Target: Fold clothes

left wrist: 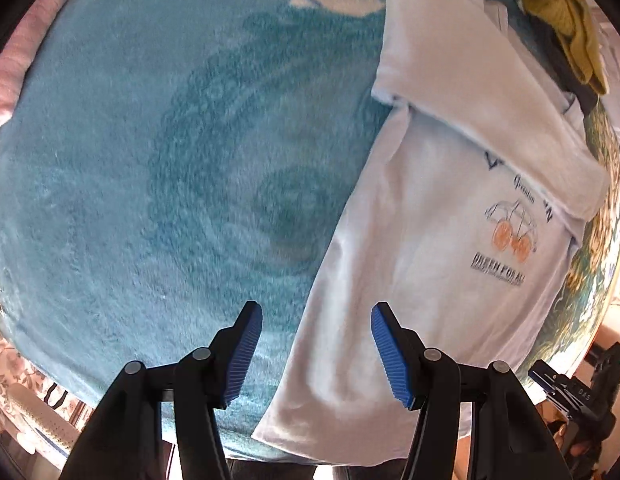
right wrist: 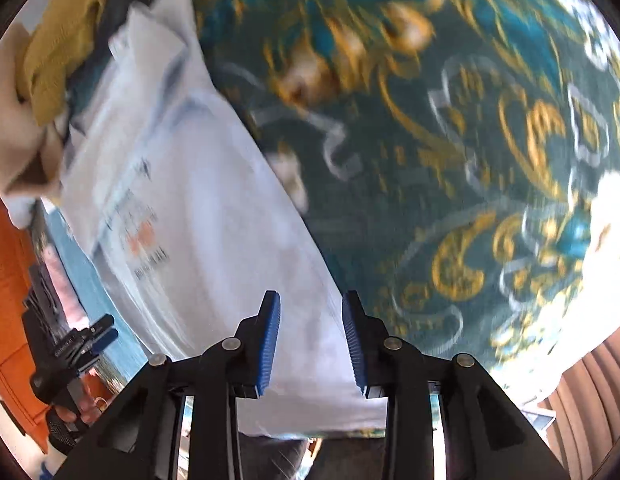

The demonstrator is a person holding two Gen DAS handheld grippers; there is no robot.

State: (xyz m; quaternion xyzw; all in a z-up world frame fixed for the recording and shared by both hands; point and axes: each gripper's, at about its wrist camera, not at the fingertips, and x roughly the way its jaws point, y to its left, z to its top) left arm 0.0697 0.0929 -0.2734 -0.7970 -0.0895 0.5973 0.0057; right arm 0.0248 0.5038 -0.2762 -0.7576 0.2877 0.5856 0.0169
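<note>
A: Where does the shirt (left wrist: 442, 216) lie?

B: Spread on the blanket (left wrist: 158, 168), toward its right side in the left wrist view. It is pale, with an orange print and dark lettering on the chest. One sleeve is folded in across the upper part. Its hem hangs near the bed's front edge.

A: And the left gripper (left wrist: 316, 350)?

B: Released, blue pads spread wide, nothing between them. It hovers over the shirt's lower left edge.

A: The right gripper (right wrist: 310, 344)?

B: Also released and empty, though its pads stand closer together. It hangs above the shirt's hem; that view is blurred.

A: Anything else?

B: A mustard cloth (left wrist: 562, 20) heaped with other clothes just beyond the shirt's collar.
</note>
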